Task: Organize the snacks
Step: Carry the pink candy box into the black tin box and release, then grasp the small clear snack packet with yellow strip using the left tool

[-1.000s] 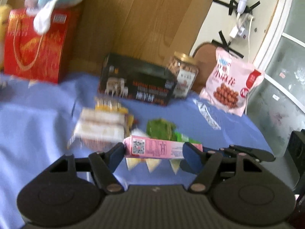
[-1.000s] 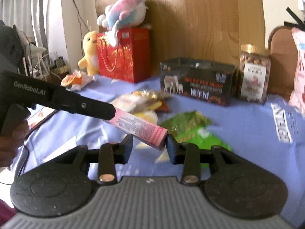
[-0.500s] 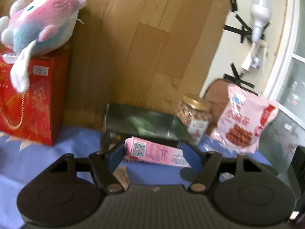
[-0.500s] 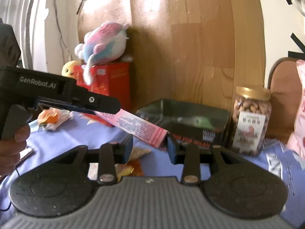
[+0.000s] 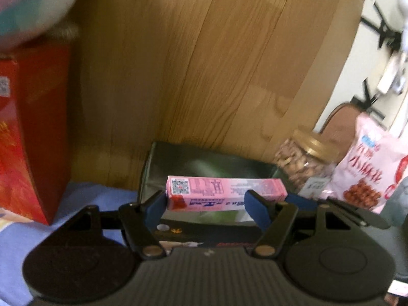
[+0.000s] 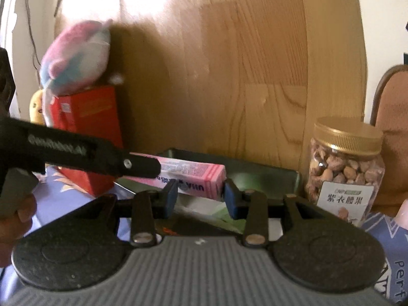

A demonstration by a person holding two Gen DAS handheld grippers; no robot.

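A long pink snack box (image 5: 225,191) is held level above the open dark tray (image 5: 204,163), gripped at both ends. The left gripper (image 5: 204,204) is clamped on one end, the right gripper (image 6: 200,195) on the other, blue pads (image 6: 230,196) pressed to the carton. A jar of nuts (image 6: 345,163) is seen just beside the tray, a red gift box (image 6: 86,137) further left.
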